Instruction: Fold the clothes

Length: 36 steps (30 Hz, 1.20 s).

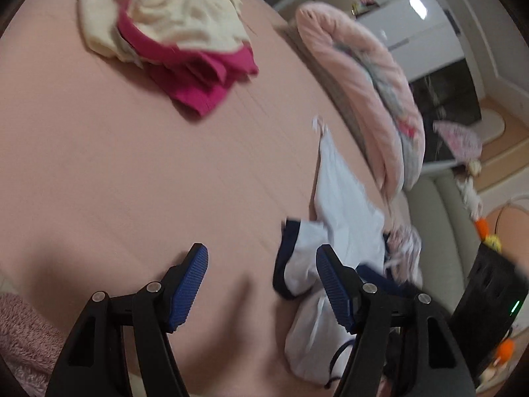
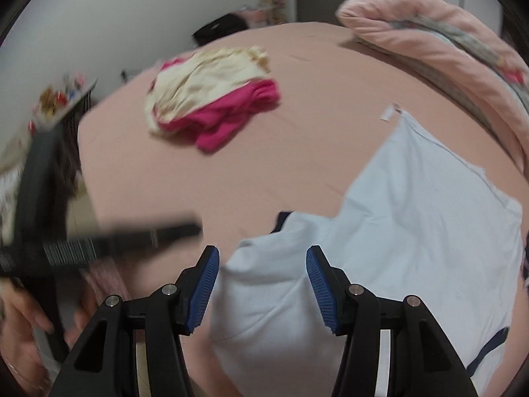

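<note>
Both grippers are hanging over the bed (image 2: 297, 172), its pink sheet spread flat and taking up most of the view. The landmark here is the white shirt (image 2: 396, 248) with dark navy trim, lying rumpled on the sheet near the bed's edge. The right gripper (image 2: 263, 286) is hovering directly above that shirt, its jaws standing fairly wide with the pale cloth showing in the gap beneath them, and the blue pads (image 2: 205, 291) are not pressing on any cloth. The left gripper (image 1: 261, 286) is sitting just to one side of the shirt, over bare sheet, jaws likewise wide and holding nothing; the shirt's navy-edged sleeve is lying right beside its right-hand finger. In the right wrist view that left gripper is showing as a blurred black shape beside the shirt, with a hand (image 2: 20, 327) wrapped around it.

Farther across the bed from the shirt, well apart from it, a heap of cream and magenta clothes (image 2: 215, 99) is waiting in a crumpled pile. Just beyond the shirt, along the bed's edge, a thick pink quilt (image 2: 429, 33) is lying rolled up. A small white tag is sticking out at the shirt's far corner. Both views are smeared with blur.
</note>
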Motion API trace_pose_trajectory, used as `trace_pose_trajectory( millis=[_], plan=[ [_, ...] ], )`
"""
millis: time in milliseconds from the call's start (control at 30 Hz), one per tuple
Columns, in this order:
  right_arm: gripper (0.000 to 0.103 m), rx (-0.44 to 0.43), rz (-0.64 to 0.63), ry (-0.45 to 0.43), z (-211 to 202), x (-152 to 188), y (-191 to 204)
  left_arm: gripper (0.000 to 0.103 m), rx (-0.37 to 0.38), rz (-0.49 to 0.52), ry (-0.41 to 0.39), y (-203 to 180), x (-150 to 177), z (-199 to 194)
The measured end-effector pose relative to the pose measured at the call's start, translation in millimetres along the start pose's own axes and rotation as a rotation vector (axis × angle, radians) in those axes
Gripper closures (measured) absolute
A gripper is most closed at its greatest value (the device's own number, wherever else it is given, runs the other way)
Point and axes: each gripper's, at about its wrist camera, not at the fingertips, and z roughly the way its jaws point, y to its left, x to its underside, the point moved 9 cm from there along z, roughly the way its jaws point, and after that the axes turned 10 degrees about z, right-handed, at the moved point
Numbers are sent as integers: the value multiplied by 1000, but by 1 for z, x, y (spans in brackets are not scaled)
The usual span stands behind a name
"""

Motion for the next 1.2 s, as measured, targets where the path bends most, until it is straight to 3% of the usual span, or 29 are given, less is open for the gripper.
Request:
trace_pose_trajectory(
  millis=[100, 200, 400, 467, 533, 667, 833, 867, 933, 967, 1033, 1100, 1200],
  plan=[
    [49, 120, -113, 77, 28, 17, 2, 38, -4, -7, 32, 0, 4, 10],
    [59, 261, -76, 84, 38, 22, -25, 38, -30, 29, 81, -7, 10, 23],
    [60, 291, 219, -47, -3, 30, -99, 38, -280, 267, 135, -31, 14, 45],
    [60, 313, 271, -87, -13, 35, -119, 38, -295, 336, 166, -42, 22, 53],
    [60, 261, 384, -87, -18, 45, -138, 38, -293, 401, 198, -54, 30, 62],
    [60, 125, 573, -45, -14, 63, -156, 38, -169, 464, 245, -91, 37, 79],
    [60, 101, 572, -14, -10, 80, -154, 38, -154, 539, 312, -109, 8, 114],
    [60, 108, 575, -12, -10, 84, -154, 38, -105, 546, 324, -118, 4, 118],
    [60, 145, 561, -2, -10, 89, -158, 38, 85, 531, 318, -147, -5, 118],
    [59, 165, 552, 3, -10, 91, -160, 38, 178, 528, 301, -164, -9, 114],
    [59, 200, 470, -33, -17, 90, -157, 36, 288, 550, 242, -189, -16, 99],
    [59, 209, 366, -108, -32, 83, -145, 36, 327, 557, 222, -201, -18, 94],
    [55, 190, 274, -170, -38, 64, -129, 36, 339, 514, 271, -196, -15, 104]
  ],
)
